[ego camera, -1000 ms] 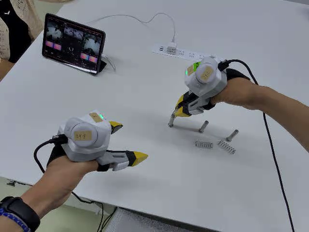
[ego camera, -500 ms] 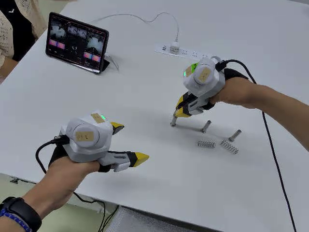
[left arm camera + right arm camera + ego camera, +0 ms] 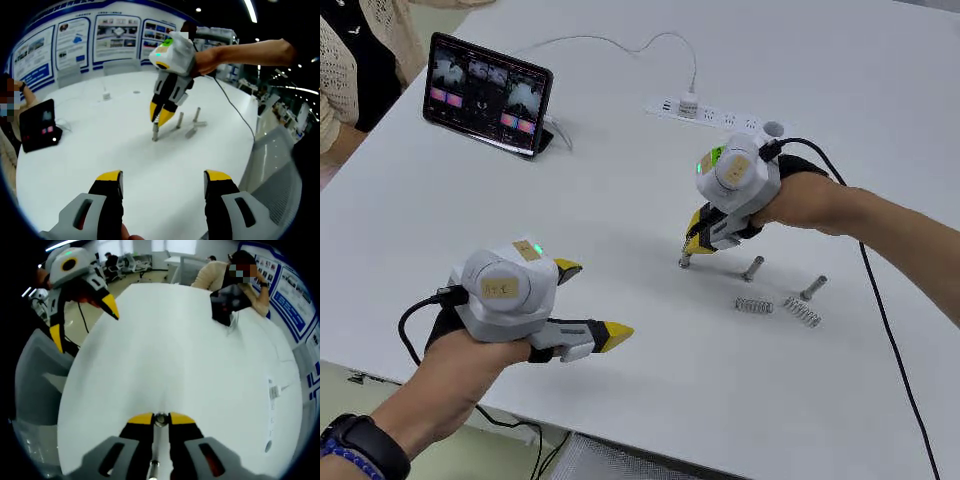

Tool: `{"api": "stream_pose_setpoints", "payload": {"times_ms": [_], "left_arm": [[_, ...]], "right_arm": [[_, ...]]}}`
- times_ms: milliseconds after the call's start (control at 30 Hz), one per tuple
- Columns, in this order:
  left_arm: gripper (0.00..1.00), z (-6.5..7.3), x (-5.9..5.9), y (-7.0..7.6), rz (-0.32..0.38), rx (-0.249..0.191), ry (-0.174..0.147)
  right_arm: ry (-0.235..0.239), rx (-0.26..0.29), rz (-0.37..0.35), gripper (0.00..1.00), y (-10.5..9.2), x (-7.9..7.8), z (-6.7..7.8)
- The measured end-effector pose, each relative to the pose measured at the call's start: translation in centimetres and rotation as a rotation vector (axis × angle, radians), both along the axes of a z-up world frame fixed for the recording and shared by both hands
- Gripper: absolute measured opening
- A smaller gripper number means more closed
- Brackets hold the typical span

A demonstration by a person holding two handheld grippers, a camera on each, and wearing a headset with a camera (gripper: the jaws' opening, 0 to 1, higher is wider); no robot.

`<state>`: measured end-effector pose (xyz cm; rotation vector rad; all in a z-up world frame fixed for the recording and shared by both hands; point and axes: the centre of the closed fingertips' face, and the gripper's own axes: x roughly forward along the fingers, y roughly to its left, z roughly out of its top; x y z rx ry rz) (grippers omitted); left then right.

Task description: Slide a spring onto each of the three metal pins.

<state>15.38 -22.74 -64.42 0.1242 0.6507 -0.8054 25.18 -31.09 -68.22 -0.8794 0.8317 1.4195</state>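
The left tool (image 3: 593,300) is hovering above the near edge of the tabletop (image 3: 620,190) with its jaws standing wide and holding nothing. The hand is gripping it from behind, and a broad stretch of bare surface is lying open between it and the work. The right tool (image 3: 695,243) is pointing steeply down, the forearm reaching in from the right. Its jaws are pinching narrow on a spring (image 3: 158,120), whose lower end is meeting the top of the left pin (image 3: 685,260). The middle pin (image 3: 753,268) and the right pin (image 3: 812,288) are standing near it in a row. A loose spring (image 3: 754,305) and a second spring (image 3: 802,312) are lying flat just in front of them. A tablet (image 3: 488,93) and a power strip (image 3: 715,115) are sitting well apart on the far side. Compared with a second ago, the right tool is staying over the same pin, the loose springs are lying unshifted, and the left tool is keeping its jaws equally wide.
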Motion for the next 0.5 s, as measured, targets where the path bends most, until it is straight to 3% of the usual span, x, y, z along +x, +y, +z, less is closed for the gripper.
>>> {"api": "stream_pose_setpoints", "payload": {"times_ms": [500], "left_arm": [[0.67, -0.4, -0.3, -0.2, -0.004, -0.003, 0.012]], "right_arm": [[0.009, -0.02, 0.019, 0.13, 0.1, 0.2, -1.8]]}}
